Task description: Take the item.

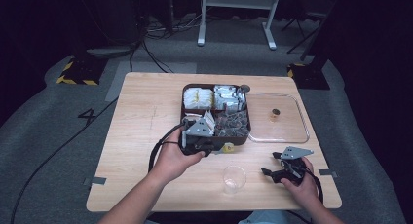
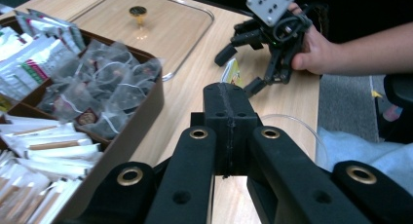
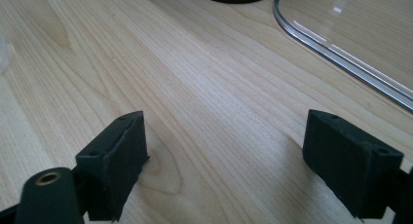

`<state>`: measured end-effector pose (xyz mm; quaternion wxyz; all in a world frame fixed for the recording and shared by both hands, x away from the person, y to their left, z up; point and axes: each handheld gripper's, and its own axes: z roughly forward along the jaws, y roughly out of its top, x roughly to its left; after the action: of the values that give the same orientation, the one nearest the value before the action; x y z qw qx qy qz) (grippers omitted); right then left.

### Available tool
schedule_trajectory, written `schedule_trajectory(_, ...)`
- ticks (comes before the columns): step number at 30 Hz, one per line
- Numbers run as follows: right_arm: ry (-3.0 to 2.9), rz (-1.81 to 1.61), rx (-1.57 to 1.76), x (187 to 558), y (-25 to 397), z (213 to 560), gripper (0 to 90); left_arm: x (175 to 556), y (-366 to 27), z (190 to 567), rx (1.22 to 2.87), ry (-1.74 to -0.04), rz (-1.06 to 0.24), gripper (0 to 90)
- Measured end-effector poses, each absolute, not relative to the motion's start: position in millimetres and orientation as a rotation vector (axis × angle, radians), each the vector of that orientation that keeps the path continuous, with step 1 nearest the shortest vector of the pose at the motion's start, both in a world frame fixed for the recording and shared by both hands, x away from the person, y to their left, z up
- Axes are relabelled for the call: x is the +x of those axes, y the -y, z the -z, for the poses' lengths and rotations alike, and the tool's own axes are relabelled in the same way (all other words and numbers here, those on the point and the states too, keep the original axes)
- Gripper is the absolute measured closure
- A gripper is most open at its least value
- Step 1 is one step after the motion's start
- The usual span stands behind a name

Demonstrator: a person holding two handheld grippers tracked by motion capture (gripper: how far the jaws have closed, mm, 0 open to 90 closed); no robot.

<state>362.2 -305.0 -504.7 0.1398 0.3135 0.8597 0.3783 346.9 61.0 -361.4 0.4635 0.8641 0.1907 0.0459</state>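
High view: a dark brown compartment box (image 1: 215, 111) sits mid-counter (image 1: 141, 136), divided in four; far left compartment holds yellow-white packets (image 1: 198, 98), far right holds silver-white sachets (image 1: 229, 98), near right holds dark mesh tea bags (image 1: 232, 123), near left holds white paper sticks (image 1: 206, 121), partly covered by the left gripper (image 1: 214, 148). That gripper rests at the box's near edge, with a small yellow packet (image 1: 228, 147) just beside its tip. A clear lid (image 1: 278, 119) with a small knob (image 1: 275, 113) lies flat, touching the box's right side. An empty clear cup (image 1: 234, 178) stands upright near the front edge, between the two hands. The right gripper (image 1: 271, 164) hovers right of the cup. Left gripper view: jaws pressed together, clenched on nothing visible; tea bags (image 2: 104, 90) and paper sticks (image 2: 46, 146) lie in their compartments at left; the right gripper (image 2: 241, 70) shows farther off, jaws spread, the yellow packet (image 2: 234, 73) beside it. Right gripper view: jaws wide apart, released, bare counter (image 3: 195, 87) between them; lid rim (image 3: 336, 48) at upper right.
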Motion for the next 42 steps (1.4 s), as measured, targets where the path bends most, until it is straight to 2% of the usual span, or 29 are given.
schedule_trajectory(24,-2.484,-1.093,0.905,362.2,305.0,504.7,16.5,313.3,-22.8,398.3,2.106,-0.369,-0.060,90.0)
schedule_trajectory(36,-2.484,-1.093,0.905,362.2,305.0,504.7,16.5,310.0,-19.7,406.3,2.120,-0.353,-0.039,90.0)
schedule_trajectory(39,-2.484,-1.093,0.906,362.2,305.0,504.7,16.5,310.1,-19.0,409.7,2.116,-0.358,-0.022,85.0)
schedule_trajectory(40,-2.484,-1.093,0.905,362.2,305.0,504.7,16.5,310.1,-19.3,410.4,2.114,-0.366,-0.014,77.3)
schedule_trajectory(42,-2.484,-1.093,0.906,362.2,305.0,504.6,16.5,310.2,-20.9,411.2,2.113,-0.367,-0.014,71.9)
